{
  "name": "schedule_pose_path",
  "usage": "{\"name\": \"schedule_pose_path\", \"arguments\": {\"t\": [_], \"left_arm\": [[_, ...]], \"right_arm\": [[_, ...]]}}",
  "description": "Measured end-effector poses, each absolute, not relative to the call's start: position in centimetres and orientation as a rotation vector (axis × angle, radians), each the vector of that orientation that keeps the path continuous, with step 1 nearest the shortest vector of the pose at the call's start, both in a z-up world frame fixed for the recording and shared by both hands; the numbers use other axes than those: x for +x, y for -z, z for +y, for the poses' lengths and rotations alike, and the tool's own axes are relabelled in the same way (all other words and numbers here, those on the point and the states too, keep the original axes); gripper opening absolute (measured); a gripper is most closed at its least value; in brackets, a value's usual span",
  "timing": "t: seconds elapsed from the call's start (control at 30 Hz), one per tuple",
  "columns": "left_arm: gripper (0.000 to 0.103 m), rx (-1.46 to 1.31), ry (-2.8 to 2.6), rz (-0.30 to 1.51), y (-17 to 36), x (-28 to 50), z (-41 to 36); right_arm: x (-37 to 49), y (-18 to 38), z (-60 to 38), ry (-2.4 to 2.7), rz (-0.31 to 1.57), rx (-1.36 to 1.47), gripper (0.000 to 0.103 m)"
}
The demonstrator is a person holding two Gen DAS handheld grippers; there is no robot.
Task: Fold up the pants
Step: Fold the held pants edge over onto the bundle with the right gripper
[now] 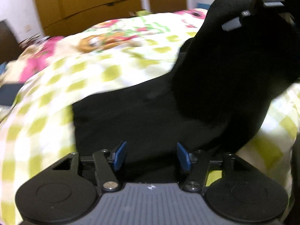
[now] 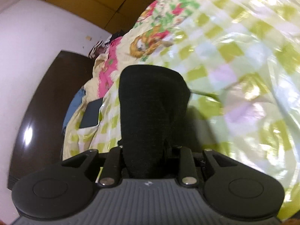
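While the black pants (image 1: pixel 142 116) lie across the checkered bedspread (image 1: pixel 56 86) at frame centre, we see the left hand-held gripper (image 1: pixel 151 156) gaping over them, blue pads (image 1: pixel 120 155) apart, gripping nothing. In the right wrist view, the right hand-held gripper (image 2: pixel 148 150) pinches a bunched fold of pants, raised off the bedspread. Wooden wardrobe (image 1: pixel 88 1) upper left.
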State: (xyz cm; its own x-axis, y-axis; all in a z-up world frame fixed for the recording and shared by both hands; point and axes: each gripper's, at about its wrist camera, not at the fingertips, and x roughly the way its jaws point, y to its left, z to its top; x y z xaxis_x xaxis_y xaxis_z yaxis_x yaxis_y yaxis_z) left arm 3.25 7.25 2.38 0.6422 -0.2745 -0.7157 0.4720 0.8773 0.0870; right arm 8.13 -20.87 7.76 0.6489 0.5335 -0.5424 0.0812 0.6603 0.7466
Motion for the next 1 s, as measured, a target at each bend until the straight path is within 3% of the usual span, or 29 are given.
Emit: {"name": "schedule_pose_path", "arguments": {"t": [0.17,0.3,0.37,0.5,0.7,1.0], "left_arm": [[0.073,0.208,0.362,0.740,-1.6,1.2,12.4],[0.073,0.123,0.360,0.738,-1.4,-0.1,15.5],[0.073,0.095,0.352,0.740,-1.4,-0.6,16.0],[0.073,0.075,0.314,0.749,-1.0,-0.9,18.1],[0.074,0.034,0.298,0.741,-1.5,-1.1,19.7],[0.077,-0.057,0.375,0.750,-4.0,0.0,20.0]], "right_arm": [[11.3,-8.7,-13.2,-0.236,0.900,0.780,0.043],[14.2,-7.0,-6.4,-0.185,0.946,0.730,0.053],[15.5,-5.3,-3.8,-0.172,1.008,0.736,0.063],[15.2,-3.1,-0.5,-0.314,1.094,0.738,0.062],[13.2,-5.3,-1.9,-0.348,0.977,0.600,0.064],[12.9,-6.5,-4.4,-0.354,0.969,0.361,0.065]]}}
